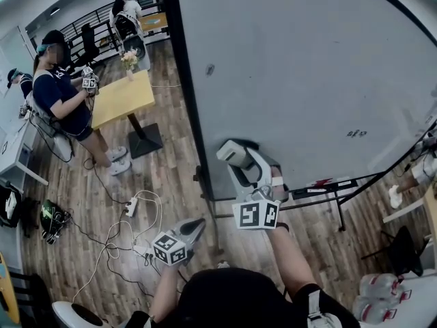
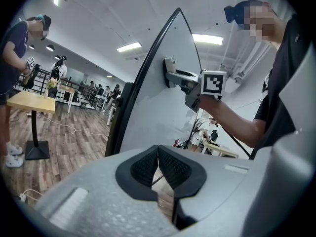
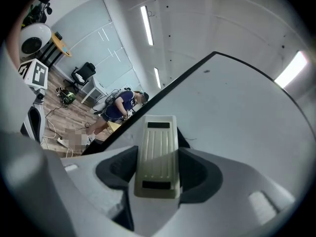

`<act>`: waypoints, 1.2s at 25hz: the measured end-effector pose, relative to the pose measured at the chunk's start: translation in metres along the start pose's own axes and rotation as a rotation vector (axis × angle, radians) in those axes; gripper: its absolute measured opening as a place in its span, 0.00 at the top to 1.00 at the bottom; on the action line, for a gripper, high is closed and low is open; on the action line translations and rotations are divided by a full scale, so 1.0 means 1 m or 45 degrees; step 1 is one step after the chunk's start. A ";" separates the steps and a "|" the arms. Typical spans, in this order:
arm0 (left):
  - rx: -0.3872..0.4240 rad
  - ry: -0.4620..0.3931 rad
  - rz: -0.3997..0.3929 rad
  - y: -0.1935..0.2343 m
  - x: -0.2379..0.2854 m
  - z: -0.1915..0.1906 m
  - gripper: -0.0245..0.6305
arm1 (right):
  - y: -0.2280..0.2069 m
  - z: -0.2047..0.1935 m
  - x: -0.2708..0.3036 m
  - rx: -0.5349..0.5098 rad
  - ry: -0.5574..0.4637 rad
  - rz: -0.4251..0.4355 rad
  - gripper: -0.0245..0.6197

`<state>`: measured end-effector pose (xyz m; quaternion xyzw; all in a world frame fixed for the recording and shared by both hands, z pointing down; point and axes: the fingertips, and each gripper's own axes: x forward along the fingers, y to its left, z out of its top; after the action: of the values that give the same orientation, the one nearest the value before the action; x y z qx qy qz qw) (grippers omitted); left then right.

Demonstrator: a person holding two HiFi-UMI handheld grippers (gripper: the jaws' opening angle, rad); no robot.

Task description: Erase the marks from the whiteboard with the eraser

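Eraser (image 3: 157, 154) first: what does it look like?
— A long cream plastic block, ribbed along its back, with a dark rectangular patch at each end.
— Where is it?
— Low centre of the right gripper view. The right gripper (image 3: 157, 171) clamps it between its dark pads (image 3: 116, 169), one on each long side, and its far end sticks out past them. In the head view it sits lower centre, against the grey whiteboard (image 1: 307, 74), near the board's black left edge.
— Any marks?
— Small dark marks (image 1: 355, 134) towards the board's right, well apart from it.
— The left gripper (image 2: 159, 168)?
— Pads pressed together, nothing between them.
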<state>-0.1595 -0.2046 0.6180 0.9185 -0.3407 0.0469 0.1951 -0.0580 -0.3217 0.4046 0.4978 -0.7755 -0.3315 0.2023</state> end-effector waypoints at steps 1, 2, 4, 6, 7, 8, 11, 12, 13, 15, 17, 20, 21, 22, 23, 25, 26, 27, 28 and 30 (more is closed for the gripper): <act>0.001 0.000 -0.001 0.000 0.000 0.000 0.94 | -0.004 -0.001 -0.001 0.005 0.001 -0.010 0.57; 0.002 -0.001 -0.001 0.000 0.000 0.001 0.94 | -0.007 -0.002 -0.002 0.010 0.004 -0.020 0.57; 0.003 -0.004 0.002 0.001 0.000 0.002 0.94 | -0.014 -0.003 -0.004 0.017 0.008 -0.040 0.57; 0.004 -0.006 0.005 0.001 -0.002 0.002 0.94 | -0.022 -0.004 -0.007 0.028 0.011 -0.066 0.57; 0.004 -0.007 0.006 0.002 -0.003 0.002 0.94 | -0.026 -0.005 -0.009 0.034 0.014 -0.080 0.57; 0.004 -0.007 0.007 0.003 -0.004 0.002 0.94 | -0.031 -0.007 -0.011 0.039 0.017 -0.093 0.57; 0.005 -0.005 0.004 0.003 -0.001 0.003 0.94 | -0.039 -0.010 -0.013 0.051 0.025 -0.117 0.57; 0.005 -0.003 0.001 0.003 0.000 0.003 0.94 | -0.040 -0.011 -0.012 0.054 0.027 -0.120 0.57; 0.007 -0.001 -0.003 0.003 0.001 0.003 0.94 | -0.039 -0.011 -0.011 0.057 0.029 -0.121 0.57; 0.009 0.003 -0.010 0.001 0.002 0.003 0.94 | -0.037 -0.010 -0.009 0.065 0.031 -0.123 0.57; 0.010 0.007 -0.012 0.001 0.002 0.002 0.94 | -0.034 -0.008 -0.008 0.070 0.028 -0.124 0.57; 0.008 0.007 -0.003 0.003 0.001 0.002 0.94 | -0.027 -0.003 -0.004 0.067 0.013 -0.108 0.57; 0.007 0.007 0.000 0.004 0.000 0.001 0.94 | -0.022 -0.001 -0.002 0.063 0.005 -0.097 0.57; 0.007 0.007 0.004 0.005 -0.001 0.001 0.94 | -0.016 0.002 0.000 0.057 -0.005 -0.083 0.57; 0.007 0.007 0.007 0.005 -0.002 0.001 0.94 | -0.010 0.006 0.002 0.049 -0.014 -0.068 0.57; 0.003 0.004 0.015 0.007 -0.005 0.001 0.94 | 0.004 0.011 0.007 0.031 -0.031 -0.036 0.57; 0.000 0.002 0.020 0.008 -0.006 0.000 0.94 | 0.011 0.014 0.009 0.024 -0.038 -0.018 0.57; -0.001 0.001 0.024 0.009 -0.007 0.000 0.94 | 0.017 0.015 0.011 0.020 -0.043 0.000 0.57; -0.003 0.000 0.029 0.011 -0.009 0.000 0.94 | 0.023 0.016 0.013 0.017 -0.047 0.017 0.57; -0.004 -0.002 0.037 0.013 -0.012 0.000 0.94 | 0.030 0.018 0.016 0.021 -0.055 0.044 0.57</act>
<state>-0.1767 -0.2062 0.6198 0.9132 -0.3542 0.0485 0.1957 -0.0959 -0.3220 0.4133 0.4787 -0.7909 -0.3322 0.1870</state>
